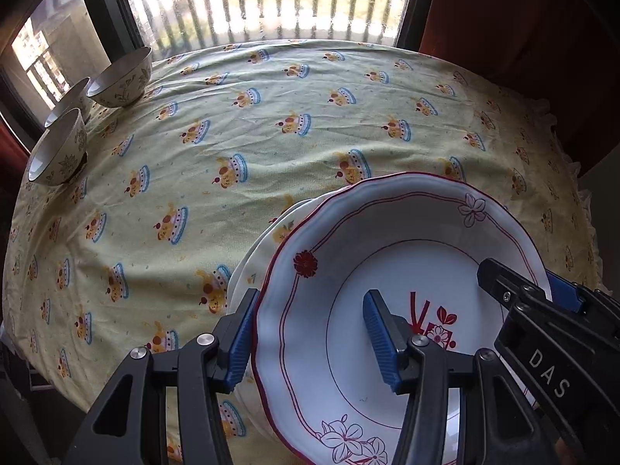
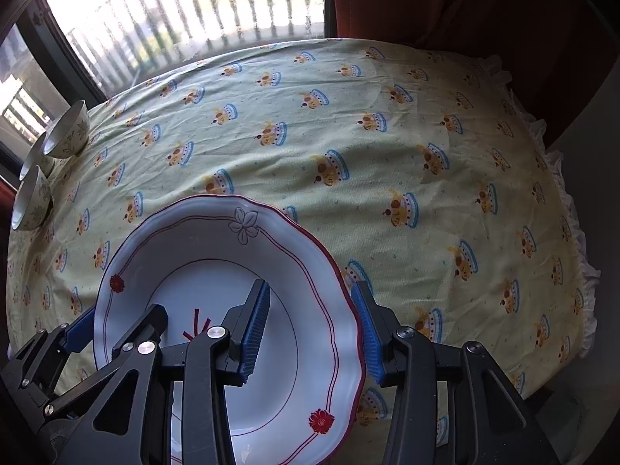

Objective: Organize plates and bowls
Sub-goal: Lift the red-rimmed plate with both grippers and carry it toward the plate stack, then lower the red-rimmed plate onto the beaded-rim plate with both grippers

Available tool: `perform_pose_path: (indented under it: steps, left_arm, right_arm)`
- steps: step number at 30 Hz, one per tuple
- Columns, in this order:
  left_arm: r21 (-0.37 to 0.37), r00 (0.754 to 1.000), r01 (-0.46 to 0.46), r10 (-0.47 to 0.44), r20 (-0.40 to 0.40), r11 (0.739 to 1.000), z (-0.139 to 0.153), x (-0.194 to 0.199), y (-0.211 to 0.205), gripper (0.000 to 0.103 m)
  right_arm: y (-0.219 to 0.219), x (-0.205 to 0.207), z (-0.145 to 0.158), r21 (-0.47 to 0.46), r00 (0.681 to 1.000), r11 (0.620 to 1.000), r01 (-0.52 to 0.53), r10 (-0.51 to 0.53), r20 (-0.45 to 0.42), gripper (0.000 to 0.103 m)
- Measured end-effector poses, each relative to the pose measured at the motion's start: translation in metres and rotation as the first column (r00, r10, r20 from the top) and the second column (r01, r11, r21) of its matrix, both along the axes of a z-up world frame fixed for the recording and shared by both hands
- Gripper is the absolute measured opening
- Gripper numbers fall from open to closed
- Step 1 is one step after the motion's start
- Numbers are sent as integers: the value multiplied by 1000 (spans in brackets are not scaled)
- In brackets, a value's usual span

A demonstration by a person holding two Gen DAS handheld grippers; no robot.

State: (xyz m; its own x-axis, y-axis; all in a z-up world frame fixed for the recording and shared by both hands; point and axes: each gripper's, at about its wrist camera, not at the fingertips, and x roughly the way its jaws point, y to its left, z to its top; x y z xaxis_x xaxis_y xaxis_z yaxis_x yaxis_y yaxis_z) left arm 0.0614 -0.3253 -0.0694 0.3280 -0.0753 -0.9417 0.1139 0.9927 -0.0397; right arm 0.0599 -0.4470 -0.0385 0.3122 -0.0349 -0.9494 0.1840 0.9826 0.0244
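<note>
At the far left corner of the worktop (image 1: 310, 124), three bowls (image 1: 120, 77) are kept together beside the window (image 1: 271, 0), two of them touching and a third half hidden between, probably so that like pieces are grouped and the middle of the patterned cloth is left free.

Nearer, the red-rimmed plate (image 1: 387, 271) is carried by its two opposite edges. On its left edge the left gripper (image 1: 310, 341) is set astride the scalloped rim, one blue pad outside the rim and the other over the well. The fingers (image 1: 240, 341) are part-way closed around the rim; whether the pads truly press on it cannot be told. Under the plate, at its left, a pale edge is seen, seemingly a second plate (image 1: 248, 271) on which this one is stacked or about to be stacked.

On the right edge the right gripper (image 2: 314, 337) is placed the same way, its fingers (image 2: 368, 337) straddling the rim at a similar half-closed width. A wide, shallow plate is judged to be steadier and kept level when shared between both sides.
</note>
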Motion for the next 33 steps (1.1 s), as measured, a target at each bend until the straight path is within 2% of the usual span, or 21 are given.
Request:
perform_pose_path:
  steps: [4,8,18,25,27,28,30,33]
  left_arm:
    - [-23,999,-42,42,-25,999,-9,-4,-3,54]
    - [-8,997,-70,70,-38,998,-18,-6,-6,54]
    - [9,996,-90,91,-6,996,-18,-8,-10,56]
    - [8,995,-98,97,6,995,-18,-9,-9,56]
    - [8,995,-100,100,5,995,-18,-9,-10,56]
    - [9,995,-101,101,5,995,-18,-9,-10,56]
    - [10,994,-106,106,5,994,-18,-10,-9,56]
    - [8,993,-114,114,1,993,-18,-10,-9,55]
  right_arm:
    - [-6,3,-8,-7,999,999,-42,42,-19,49]
    - [-10,4,-19,0,998,998,-56,56,-40,49]
    - [-7,11,-26,-21,994,995,-102,101,-35,49]
    - [-21,3,-23,77,995,994,-82,85,-44,48]
    - [-28,-2,-22,105,997,994,-41,47,-55,44]
    - [-30,-4,-20,108,998,994,-32,38,-54,38]
    - [-29,-7,-19,108,997,993,-55,60,-44,31]
    - [-29,-7,-18,104,996,992,-74,80,-47,30]
